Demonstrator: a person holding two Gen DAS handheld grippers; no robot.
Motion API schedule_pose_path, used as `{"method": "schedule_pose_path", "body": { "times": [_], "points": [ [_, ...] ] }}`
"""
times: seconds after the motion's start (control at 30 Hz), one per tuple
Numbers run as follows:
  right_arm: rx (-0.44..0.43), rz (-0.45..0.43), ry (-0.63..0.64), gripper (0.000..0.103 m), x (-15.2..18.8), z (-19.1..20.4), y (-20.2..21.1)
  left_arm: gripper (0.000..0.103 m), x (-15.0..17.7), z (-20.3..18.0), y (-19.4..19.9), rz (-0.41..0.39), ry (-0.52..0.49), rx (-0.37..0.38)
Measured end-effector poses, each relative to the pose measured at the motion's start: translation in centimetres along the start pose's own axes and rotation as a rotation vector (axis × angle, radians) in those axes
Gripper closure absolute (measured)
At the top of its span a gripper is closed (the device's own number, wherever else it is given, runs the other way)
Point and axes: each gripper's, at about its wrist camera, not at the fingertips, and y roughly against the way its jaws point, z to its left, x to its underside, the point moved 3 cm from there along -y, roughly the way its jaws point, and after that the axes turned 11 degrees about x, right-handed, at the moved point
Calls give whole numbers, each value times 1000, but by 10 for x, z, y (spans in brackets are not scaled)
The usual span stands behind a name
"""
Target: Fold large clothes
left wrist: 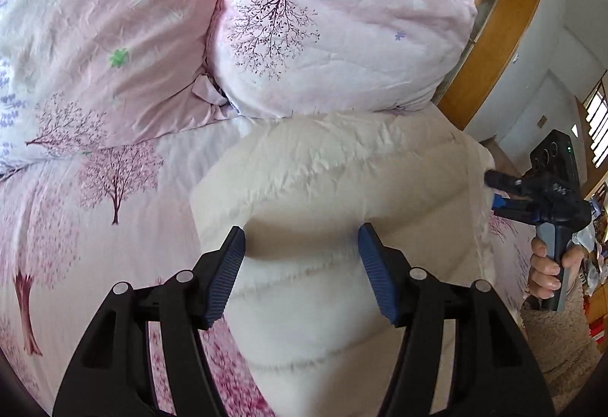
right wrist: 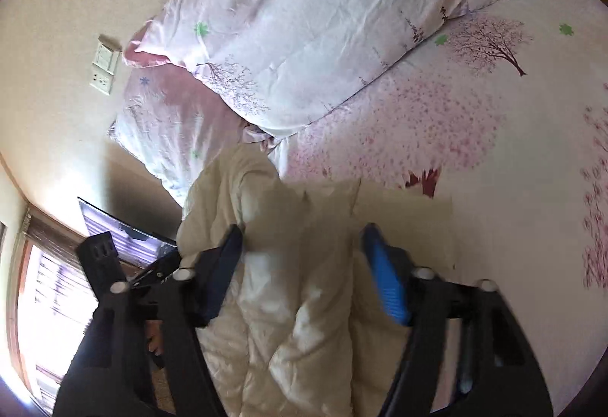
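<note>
A large cream quilted garment [left wrist: 342, 196] lies folded on the pink tree-print bed sheet [left wrist: 95, 234]. My left gripper [left wrist: 302, 257] is open just above its near part, blue pads wide apart, holding nothing. My right gripper [left wrist: 497, 189] shows in the left wrist view at the garment's right edge, its tips at the fabric. In the right wrist view the right gripper [right wrist: 302, 265] is open, with the cream garment [right wrist: 288, 303] bunched between and below its fingers.
Two pink flowered pillows [left wrist: 323, 37] lie at the head of the bed behind the garment. A wooden headboard frame [left wrist: 490, 48] stands at the right. A wall socket [right wrist: 103, 63], a window [right wrist: 49, 284] and a dark screen [right wrist: 117, 230] lie beyond the bed edge.
</note>
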Motion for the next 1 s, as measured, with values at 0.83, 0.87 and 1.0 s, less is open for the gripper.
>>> {"method": "schedule_pose_path", "body": {
  "times": [0.83, 0.87, 1.0],
  "points": [
    [247, 132, -49, 86, 9, -57, -46, 29, 5, 12, -76, 125, -57, -45],
    [241, 135, -55, 84, 9, -58, -47, 29, 5, 12, -76, 123, -62, -50],
    [266, 89, -24, 63, 14, -51, -26, 31, 6, 7, -56, 79, -85, -53]
  ]
}}
